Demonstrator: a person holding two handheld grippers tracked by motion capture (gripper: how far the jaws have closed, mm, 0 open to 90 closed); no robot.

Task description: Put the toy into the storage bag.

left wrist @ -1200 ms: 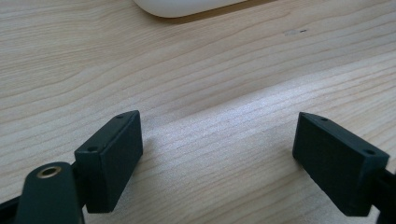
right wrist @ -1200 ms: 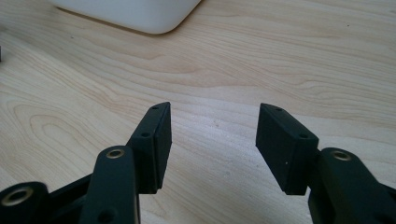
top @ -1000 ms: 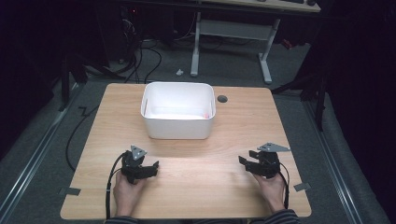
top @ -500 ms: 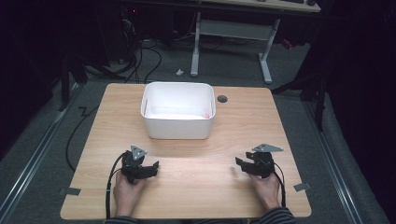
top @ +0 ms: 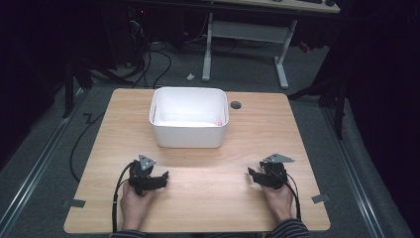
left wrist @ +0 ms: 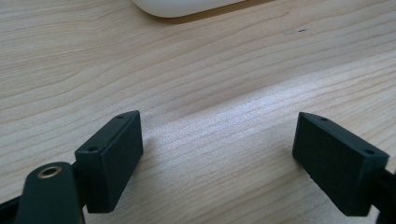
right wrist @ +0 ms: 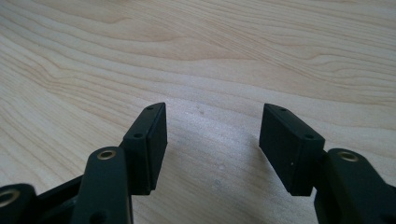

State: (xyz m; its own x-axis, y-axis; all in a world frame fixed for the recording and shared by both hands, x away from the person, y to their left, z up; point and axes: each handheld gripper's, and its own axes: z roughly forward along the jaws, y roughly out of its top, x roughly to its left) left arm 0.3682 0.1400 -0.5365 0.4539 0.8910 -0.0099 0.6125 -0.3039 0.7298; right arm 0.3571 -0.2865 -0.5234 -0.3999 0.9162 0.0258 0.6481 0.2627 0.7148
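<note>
Mid-table, white bin [top: 188, 133] (pink speck inside)

Your left black two-jaw gripper [top: 159, 179] and right black two-jaw gripper [top: 253, 175] each carry a grey three-cornered plate on top and trail a thin black cable back past your hand. Up close, your jaws end in flat rectangular black pads [left wrist: 112, 158], each with two small screw holes along the edge; brass-coloured rivets [right wrist: 107, 154] mark the linkage arms. You wear dark striped sleeves [top: 292, 229].
</note>
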